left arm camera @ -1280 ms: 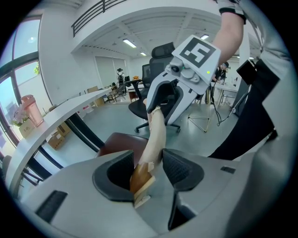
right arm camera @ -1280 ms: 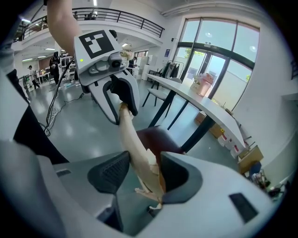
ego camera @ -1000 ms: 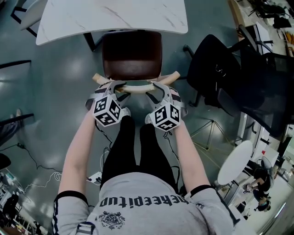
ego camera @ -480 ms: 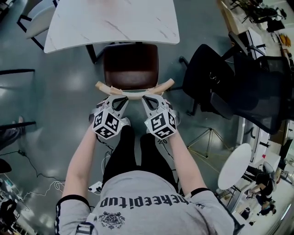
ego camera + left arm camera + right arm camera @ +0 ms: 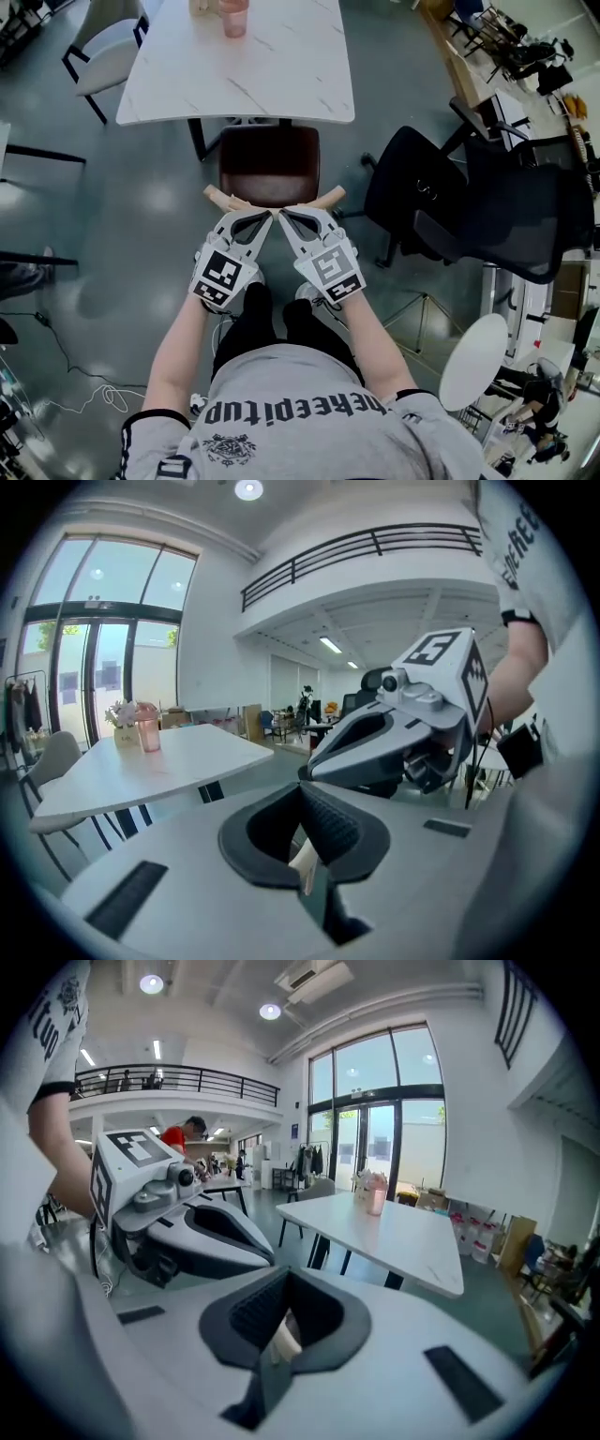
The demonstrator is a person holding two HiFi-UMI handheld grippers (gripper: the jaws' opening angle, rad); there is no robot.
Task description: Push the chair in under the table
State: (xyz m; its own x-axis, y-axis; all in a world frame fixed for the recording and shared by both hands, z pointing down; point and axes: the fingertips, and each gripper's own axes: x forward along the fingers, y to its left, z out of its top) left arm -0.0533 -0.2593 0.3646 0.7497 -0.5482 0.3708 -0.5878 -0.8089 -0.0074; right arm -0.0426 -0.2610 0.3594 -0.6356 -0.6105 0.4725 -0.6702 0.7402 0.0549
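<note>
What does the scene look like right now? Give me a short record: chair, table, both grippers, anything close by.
chair: brown seat, front edge at the table's near edge, most of the seat showing outside it
backrest: curved wooden rail, facing the person
table: white marble top, with a pink cup at its far end
left gripper: shut, tip over the middle of the backrest; contact cannot be told
right gripper: shut, tip beside the left one
nearby: black office chair to the right
</note>
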